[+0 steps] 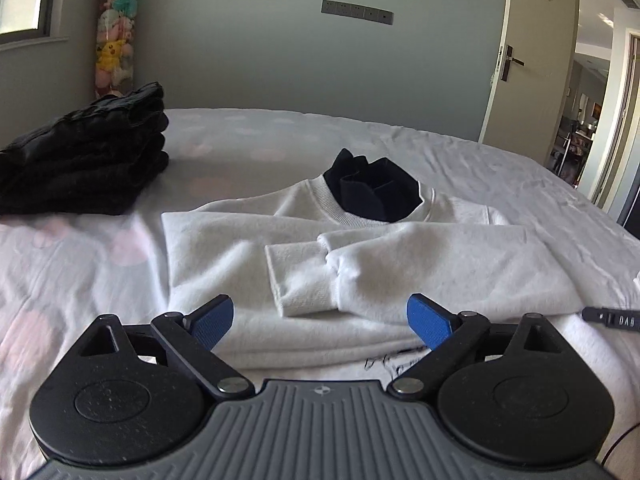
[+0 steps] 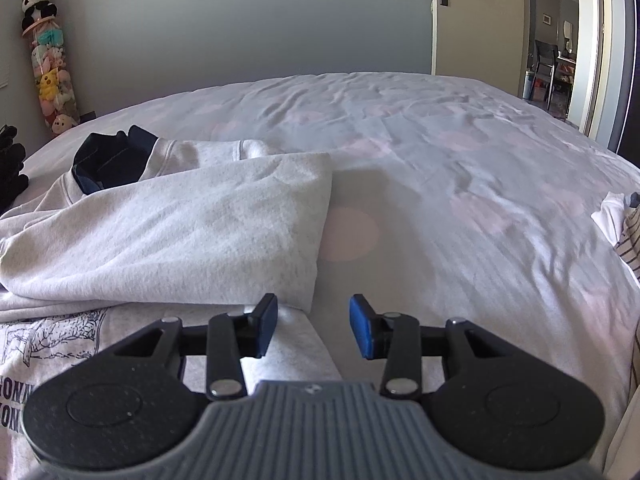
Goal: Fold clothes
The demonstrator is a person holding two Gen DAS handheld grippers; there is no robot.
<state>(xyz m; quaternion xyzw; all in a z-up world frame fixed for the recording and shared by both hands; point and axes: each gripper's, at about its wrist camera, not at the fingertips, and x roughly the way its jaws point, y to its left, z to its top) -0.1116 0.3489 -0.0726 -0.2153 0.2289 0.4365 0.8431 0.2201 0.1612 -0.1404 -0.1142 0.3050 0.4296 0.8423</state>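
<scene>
On the bed: my landmark is the white sweatshirt [image 1: 248,240], lying flat on the pale sheet [image 1: 80,280] with pink dots.
Sweatshirt: partly folded — one sleeve [image 1: 360,264] is laid across the chest, its ribbed cuff [image 1: 296,280] near the middle of the body; the dark navy collar [image 1: 372,196] sits at the far end from me.
Print: a line drawing and letters show on the sweatshirt's near part [image 2: 48,344], just under my grippers.
Left gripper [image 1: 320,322]: I hold it over the sweatshirt's near edge, blue pads spread wide apart, nothing between them.
Right gripper [image 2: 313,328]: it sits at the sweatshirt's right-hand near corner — pads apart, gripping nothing; the left pad is over fabric, the right one over bare sheet.
Black stack [image 1: 92,160]: folded dark clothes, well apart from the sweatshirt, to its far left.
Other laundry: a striped piece [image 2: 628,240] lies far right of the sweatshirt, at the view's edge.
Behind the sweatshirt: grey wall [image 1: 260,60], a column of plush toys [image 1: 114,28] in the corner, an open door [image 1: 528,52].
</scene>
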